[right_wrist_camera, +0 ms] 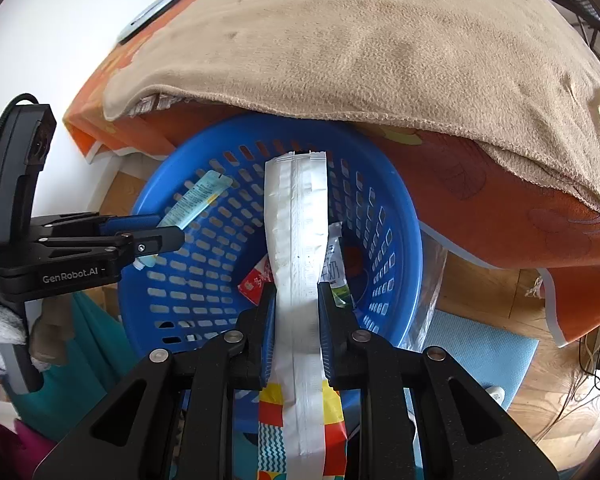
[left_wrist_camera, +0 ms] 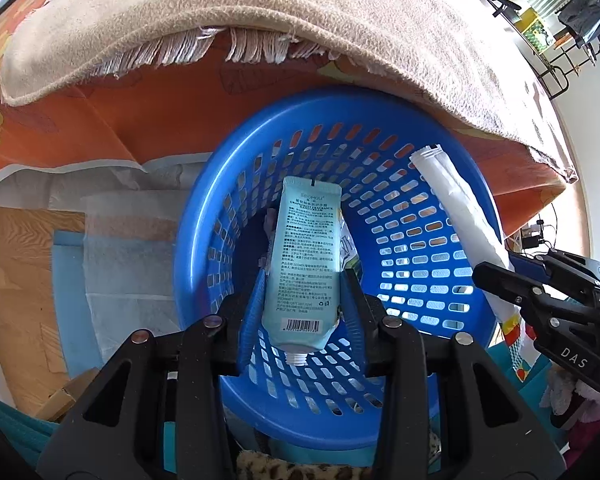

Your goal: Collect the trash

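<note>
Black-framed, blue-padded jaws of my left gripper [left_wrist_camera: 302,304] fill the foreground, clamped narrowly on a pale turquoise squeeze tube of hand cream [left_wrist_camera: 302,264], its uncapped white neck toward the camera and its crimped end aimed down into the round blue perforated plastic basket [left_wrist_camera: 204,208]. Alongside, my right gripper [right_wrist_camera: 298,316] pinches a long, flattened white snack wrapper with a centre seam and a red-and-yellow printed end [right_wrist_camera: 296,240]; from the right wrist view the wrapper rises from between the pads and arches over the basket's mouth. Both pieces of trash hang above the opening and neither has dropped. A red packet [right_wrist_camera: 256,280] and a green-and-white sachet [right_wrist_camera: 338,276] already lie on the basket floor.

Behind the basket, a beige fringed blanket [left_wrist_camera: 260,12] drapes over an orange patterned bedcover [left_wrist_camera: 140,120], overhanging the basket's far rim.

I judge the release to be the delicate part. The wrapper is long and limp and its printed tail trails back outside the near rim, so letting go here could leave it draped over the edge or sliding onto the wooden floor [right_wrist_camera: 480,280]. My two grippers also sit close together over one opening, so a careless sideways move could knock the tube against the wrapper.
</note>
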Motion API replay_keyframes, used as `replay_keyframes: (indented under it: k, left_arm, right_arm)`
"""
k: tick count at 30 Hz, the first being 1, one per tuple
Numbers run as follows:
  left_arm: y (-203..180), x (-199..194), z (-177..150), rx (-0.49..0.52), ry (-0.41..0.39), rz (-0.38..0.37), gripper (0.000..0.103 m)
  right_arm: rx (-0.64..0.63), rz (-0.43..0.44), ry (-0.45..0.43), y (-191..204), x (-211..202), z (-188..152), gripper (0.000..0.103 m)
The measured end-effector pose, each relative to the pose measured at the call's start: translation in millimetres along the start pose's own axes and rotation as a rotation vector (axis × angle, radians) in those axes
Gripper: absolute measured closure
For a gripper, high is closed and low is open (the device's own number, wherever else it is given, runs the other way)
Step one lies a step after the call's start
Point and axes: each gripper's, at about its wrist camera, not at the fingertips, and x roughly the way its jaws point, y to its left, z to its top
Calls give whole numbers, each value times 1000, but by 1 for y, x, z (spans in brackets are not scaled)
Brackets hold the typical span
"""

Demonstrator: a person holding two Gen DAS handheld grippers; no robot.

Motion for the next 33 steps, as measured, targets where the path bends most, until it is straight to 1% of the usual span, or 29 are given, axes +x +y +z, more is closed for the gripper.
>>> replay_keyframes:
  k: [6, 8, 10, 12, 14, 19, 22, 25, 28, 33]
  left_arm:
    - [3, 1, 2, -14, -12, 0, 65]
    - [4, 0, 3, -18, -14, 0, 65]
    - [6, 1, 4, -22, -12, 2, 65]
    - [7, 1, 4, -26, -10, 3, 65]
    - [8, 2, 5, -29, -10, 8, 65]
    - [9, 2, 5, -29, -13, 21, 64]
    - [9, 0, 4, -28, -24, 27, 50]
    - [8, -3, 5, -26, -29, 37, 49]
    - [7, -4, 7, -28, -32, 43, 49]
    - [5, -8, 7, -19, -39, 50, 49]
  right_arm:
    - [10, -7, -3, -4, 0, -1, 84]
    - [12, -14, -1, -5, 1, -1, 82]
    - [17, -25, 3, -7, 1, -1, 74]
    - [20, -32, -2, -8, 0, -1, 59]
    - [21, -39, -6, -8, -1, -1, 56]
    - [14, -72, -4, -7, -1, 0, 52]
    - [14, -88, -11, -6, -3, 1, 49]
    - [15, -100, -18, -9, -4, 2, 48]
    - [15, -113, -25, -9, -5, 2, 43]
    - [21, -139, -36, -11, -9, 3, 42]
